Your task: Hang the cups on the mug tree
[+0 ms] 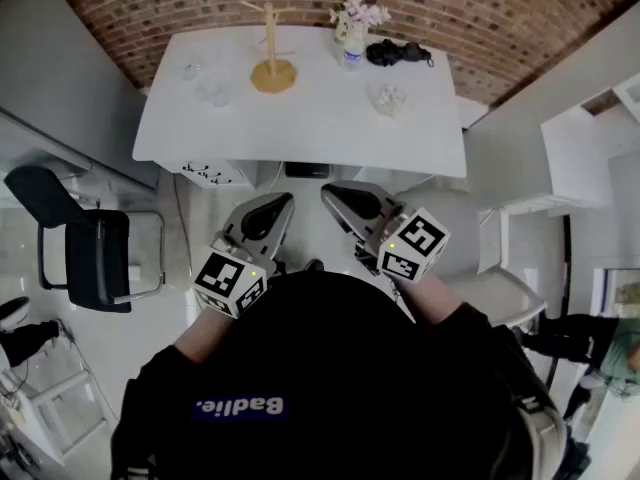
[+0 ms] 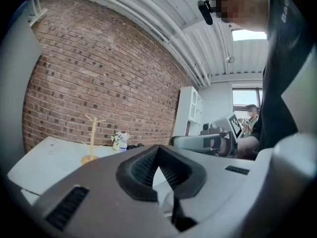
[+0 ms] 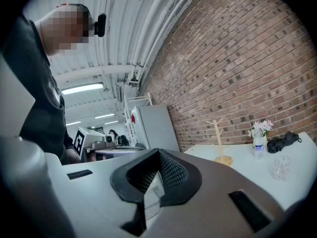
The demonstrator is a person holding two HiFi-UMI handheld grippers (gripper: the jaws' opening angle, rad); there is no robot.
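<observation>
Mug tree (image 1: 270,43) upper centre on table (image 1: 300,133), cups (image 1: 211,89) either side, left tool (image 1: 275,206) and right tool (image 1: 338,196) pressed together, empty

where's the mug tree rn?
Head view: the mug tree stands near the far edge of the white table, left of centre, with the flower vase to its right and clear cups to its left.

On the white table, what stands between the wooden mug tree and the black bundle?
A bottle of pale flowers stands there, nearer the black bundle than the mug tree. The head view shows this best.
</observation>
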